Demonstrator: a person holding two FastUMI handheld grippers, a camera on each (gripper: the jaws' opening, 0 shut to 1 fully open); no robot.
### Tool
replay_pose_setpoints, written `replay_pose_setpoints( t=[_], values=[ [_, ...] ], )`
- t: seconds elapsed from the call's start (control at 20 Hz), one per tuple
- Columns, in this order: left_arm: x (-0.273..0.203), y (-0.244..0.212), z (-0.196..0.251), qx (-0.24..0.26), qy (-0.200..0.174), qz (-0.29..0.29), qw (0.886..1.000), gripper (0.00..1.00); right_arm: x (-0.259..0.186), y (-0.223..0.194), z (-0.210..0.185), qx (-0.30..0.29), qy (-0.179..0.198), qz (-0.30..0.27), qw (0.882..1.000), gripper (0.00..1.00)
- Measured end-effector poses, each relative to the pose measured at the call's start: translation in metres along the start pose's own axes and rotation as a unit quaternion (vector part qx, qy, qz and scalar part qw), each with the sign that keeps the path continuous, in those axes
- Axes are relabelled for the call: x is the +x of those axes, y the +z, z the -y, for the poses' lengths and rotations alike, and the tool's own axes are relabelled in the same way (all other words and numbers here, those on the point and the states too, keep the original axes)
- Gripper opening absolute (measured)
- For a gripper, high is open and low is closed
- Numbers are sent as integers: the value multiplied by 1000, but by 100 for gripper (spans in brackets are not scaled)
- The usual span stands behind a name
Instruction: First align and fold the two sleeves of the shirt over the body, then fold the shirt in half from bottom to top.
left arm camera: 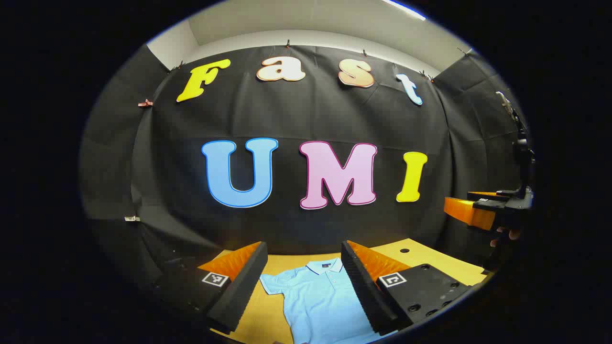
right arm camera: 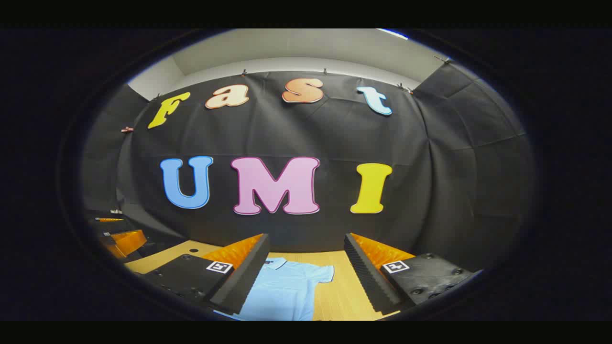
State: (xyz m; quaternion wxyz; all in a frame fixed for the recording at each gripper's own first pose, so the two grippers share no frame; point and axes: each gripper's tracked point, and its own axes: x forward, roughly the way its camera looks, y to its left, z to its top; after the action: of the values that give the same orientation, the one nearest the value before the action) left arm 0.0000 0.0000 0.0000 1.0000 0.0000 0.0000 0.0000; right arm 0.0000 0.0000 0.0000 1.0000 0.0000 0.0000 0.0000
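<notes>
The light-blue short-sleeved polo shirt is spread flat at lower centre so sleeves can be reached; left gripper and right gripper are held apart above it.

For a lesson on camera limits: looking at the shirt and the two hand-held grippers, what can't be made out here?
- Shirt hem: cut off by the lower edge in both views.
- One sleeve in each view: hidden behind a finger of the left hand-held gripper or the right hand-held gripper.
- The collar mark: too small to tell.
- The table: its near edge is cut off.
</notes>
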Motion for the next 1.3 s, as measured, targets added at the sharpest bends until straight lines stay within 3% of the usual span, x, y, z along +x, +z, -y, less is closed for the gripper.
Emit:
replay_pose_setpoints(
  t=[1.3],
  values=[
    [11, -3, -6, 0, 13, -6, 1000, 98, 15, -9, 8, 1, -2, -9, 1000, 97]
  ],
)
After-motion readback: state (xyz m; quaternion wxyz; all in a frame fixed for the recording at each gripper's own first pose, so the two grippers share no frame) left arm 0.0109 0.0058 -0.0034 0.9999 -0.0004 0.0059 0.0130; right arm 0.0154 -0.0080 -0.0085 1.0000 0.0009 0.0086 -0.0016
